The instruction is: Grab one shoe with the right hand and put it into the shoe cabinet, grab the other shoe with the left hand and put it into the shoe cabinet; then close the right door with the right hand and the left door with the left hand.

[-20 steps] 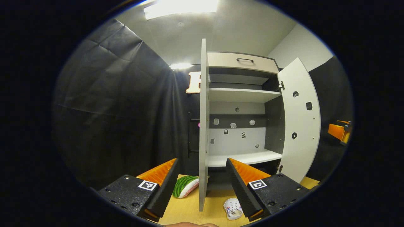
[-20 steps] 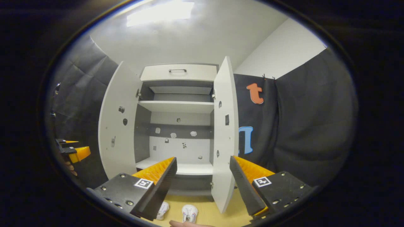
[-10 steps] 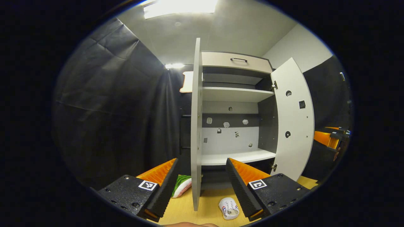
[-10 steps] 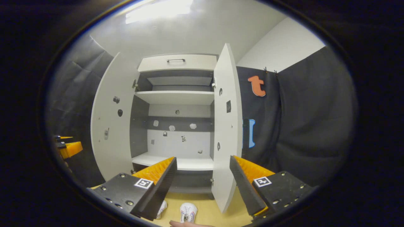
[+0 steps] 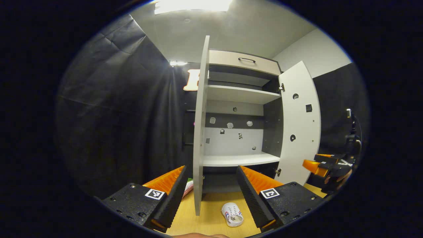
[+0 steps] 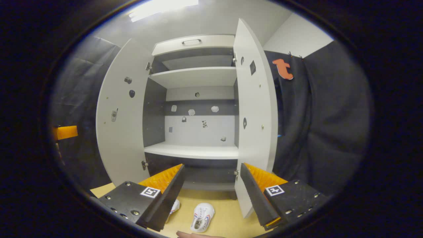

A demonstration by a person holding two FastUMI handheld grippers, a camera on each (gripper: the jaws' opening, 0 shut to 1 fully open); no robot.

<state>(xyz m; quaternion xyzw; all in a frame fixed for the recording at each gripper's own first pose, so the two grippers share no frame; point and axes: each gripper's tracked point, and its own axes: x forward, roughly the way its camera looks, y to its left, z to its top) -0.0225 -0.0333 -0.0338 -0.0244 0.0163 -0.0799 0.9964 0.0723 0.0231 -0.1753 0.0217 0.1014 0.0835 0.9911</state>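
Behind left tongs (image 6: 169,201): half-hidden shoe (image 6: 174,206)

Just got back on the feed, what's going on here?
A person holds a gripper in each hand before the shoe cabinet, whose two doors stand open. The left gripper and right gripper are both open and hold nothing. Two white shoes lie on the wooden floor before the cabinet, so neither has been put in, and the shelves look bare. A watermelon-patterned item lies beyond the left door.
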